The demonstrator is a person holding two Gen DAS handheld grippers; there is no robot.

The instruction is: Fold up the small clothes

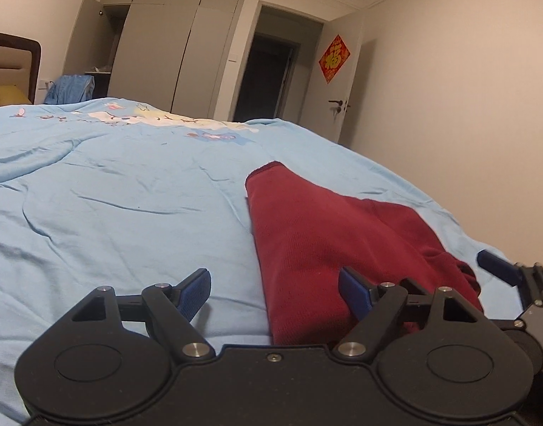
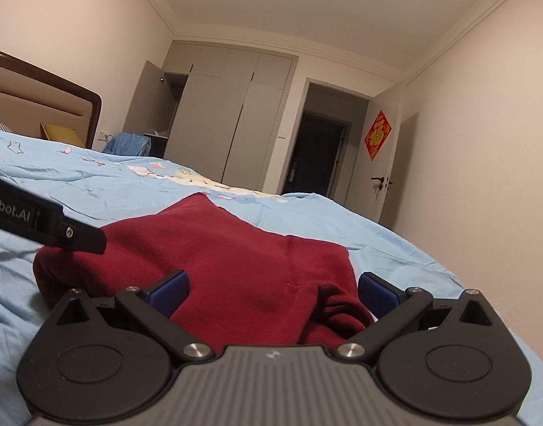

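My left gripper (image 1: 275,294) is spread wide, low over the blue bedspread (image 1: 111,195), its right finger over the near edge of the dark red garment (image 1: 307,241); my right gripper (image 2: 273,293) is spread wide too, its fingers either side of the garment's bunched near end. The garment lies partly folded on the bedspread, toward the bed's right side; the tip of my right gripper shows just beyond its right edge in the left view.

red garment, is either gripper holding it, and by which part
Nothing is held: left gripper and right gripper both stand open at the red garment's near edge.
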